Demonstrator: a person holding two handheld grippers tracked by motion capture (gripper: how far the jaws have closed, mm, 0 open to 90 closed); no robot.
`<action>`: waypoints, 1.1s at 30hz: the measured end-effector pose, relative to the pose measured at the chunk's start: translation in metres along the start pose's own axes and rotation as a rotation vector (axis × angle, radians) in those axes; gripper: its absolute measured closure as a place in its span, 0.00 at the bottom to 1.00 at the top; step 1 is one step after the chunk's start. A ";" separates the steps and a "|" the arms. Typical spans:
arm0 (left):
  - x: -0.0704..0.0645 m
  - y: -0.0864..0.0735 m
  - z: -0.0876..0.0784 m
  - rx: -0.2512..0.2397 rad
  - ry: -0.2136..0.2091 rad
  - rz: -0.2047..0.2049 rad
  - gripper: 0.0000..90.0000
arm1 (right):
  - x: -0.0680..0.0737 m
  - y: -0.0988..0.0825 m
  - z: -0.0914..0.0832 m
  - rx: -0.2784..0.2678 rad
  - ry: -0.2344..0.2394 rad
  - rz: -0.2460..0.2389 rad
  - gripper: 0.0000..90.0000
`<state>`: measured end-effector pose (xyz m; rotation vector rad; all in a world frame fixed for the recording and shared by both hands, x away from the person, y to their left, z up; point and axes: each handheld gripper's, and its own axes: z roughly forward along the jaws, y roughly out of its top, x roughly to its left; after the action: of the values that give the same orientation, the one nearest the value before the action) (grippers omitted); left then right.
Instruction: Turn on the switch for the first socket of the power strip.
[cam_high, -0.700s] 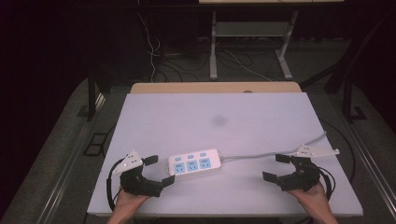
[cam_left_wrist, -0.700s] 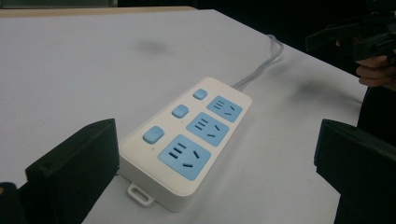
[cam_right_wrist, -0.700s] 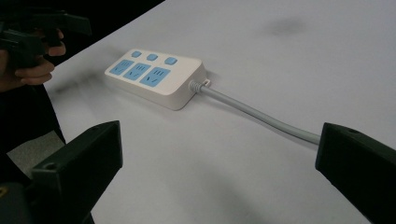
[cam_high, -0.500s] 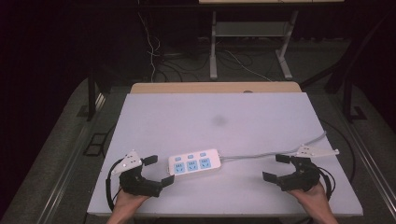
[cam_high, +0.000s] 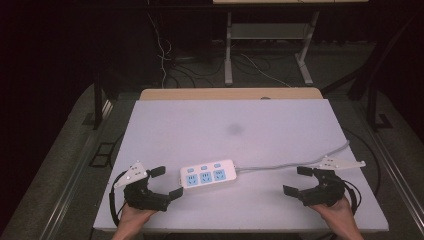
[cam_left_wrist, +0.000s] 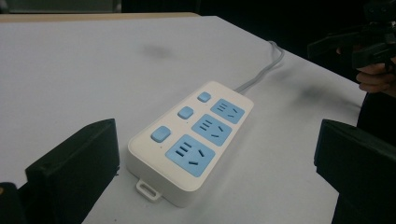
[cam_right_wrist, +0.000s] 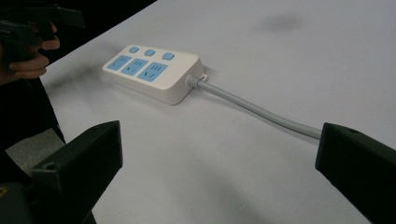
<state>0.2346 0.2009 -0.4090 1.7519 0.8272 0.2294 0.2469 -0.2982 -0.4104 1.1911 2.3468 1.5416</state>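
A white power strip (cam_high: 208, 176) with three blue sockets and three blue buttons lies flat near the table's front, left of centre. Its grey cable (cam_high: 295, 162) runs right toward the table's right edge. My left gripper (cam_high: 166, 182) rests open on the table just left of the strip, and the strip (cam_left_wrist: 191, 140) sits between and beyond its jaws. My right gripper (cam_high: 300, 181) stands open at the front right, well apart from the strip (cam_right_wrist: 152, 72), with the cable (cam_right_wrist: 257, 109) running toward its right jaw.
The white table top (cam_high: 235, 127) has a faint dark smudge (cam_high: 234, 129) near its middle. A wooden board edge (cam_high: 230, 94) lines the far side. Cables and metal stand legs (cam_high: 229, 50) lie on the dark floor behind. The other hand's gripper (cam_left_wrist: 364, 46) appears far right in the left gripper view.
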 end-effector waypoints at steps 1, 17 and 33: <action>0.000 0.000 -0.001 -0.002 0.001 0.000 0.00 | 0.000 0.000 -0.001 0.000 0.000 0.002 0.00; -0.005 0.011 -0.001 0.058 -0.005 0.033 0.00 | -0.001 -0.001 -0.003 0.006 -0.009 -0.001 0.00; -0.010 0.036 0.015 0.198 -0.048 0.097 0.00 | 0.001 0.000 -0.002 0.016 -0.014 -0.015 0.00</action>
<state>0.2503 0.1782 -0.3789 1.9784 0.7515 0.1735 0.2452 -0.2991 -0.4095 1.1809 2.3584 1.5073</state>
